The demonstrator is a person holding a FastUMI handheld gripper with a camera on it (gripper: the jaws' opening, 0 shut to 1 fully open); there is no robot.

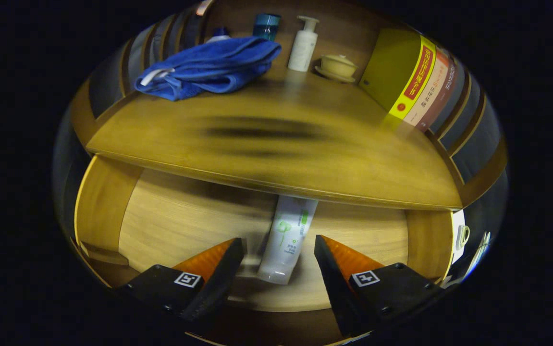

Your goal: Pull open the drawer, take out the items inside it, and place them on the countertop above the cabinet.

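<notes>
under wooden countertop (276, 144), open drawer (185, 216), claw (278, 245) spread

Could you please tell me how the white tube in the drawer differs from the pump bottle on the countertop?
The tube lies flat in the open drawer, between the open gripper's fingers; the pump bottle stands upright on the countertop beside the blue towel. The tube has green print and no pump; the bottle has a pump head. Both are white.

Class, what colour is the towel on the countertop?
Blue, with a white loop; the towel shows best in the gripper view.
</notes>
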